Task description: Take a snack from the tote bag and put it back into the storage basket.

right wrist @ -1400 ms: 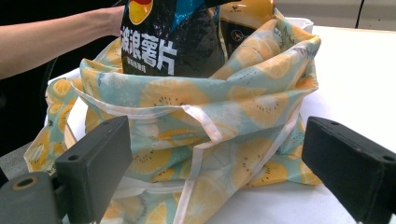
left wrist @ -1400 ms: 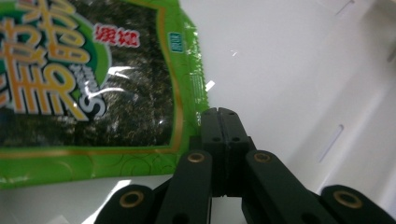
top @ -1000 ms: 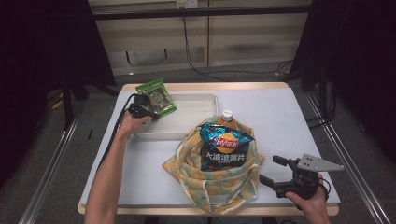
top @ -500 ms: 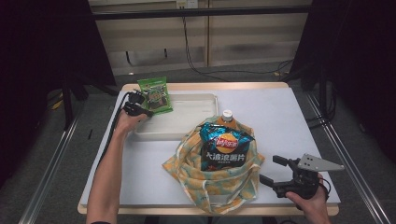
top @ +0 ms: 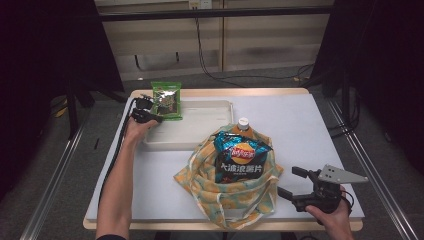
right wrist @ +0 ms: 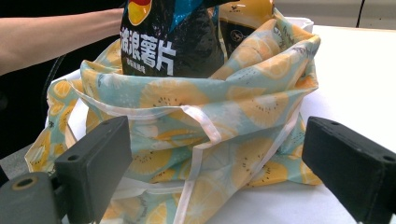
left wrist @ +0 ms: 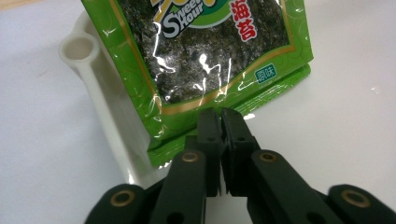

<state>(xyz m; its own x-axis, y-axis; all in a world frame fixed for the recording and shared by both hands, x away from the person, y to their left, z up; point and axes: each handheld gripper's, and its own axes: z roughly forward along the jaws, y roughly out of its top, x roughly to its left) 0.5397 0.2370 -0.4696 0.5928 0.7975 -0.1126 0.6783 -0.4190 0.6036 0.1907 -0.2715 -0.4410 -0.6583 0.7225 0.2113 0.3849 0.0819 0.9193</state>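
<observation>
Left gripper (left wrist: 219, 122) pinched bottom edge of green seaweed packet (top: 166, 99), held over far-left corner of white tray (top: 210, 127). Grip thin, on seal only: packet could slip or swing. Right gripper (top: 299, 184) spread wide, empty, beside fruit-print bag (top: 235, 200).

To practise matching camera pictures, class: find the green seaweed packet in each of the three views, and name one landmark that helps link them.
High view: the seaweed packet is upper left, at the white tray's far-left corner, by the left gripper.
Left gripper view: it takes up the upper centre, its lower edge pinched by the jaws.
Right gripper view: not in it.
Shared landmark: the white tray.
</observation>
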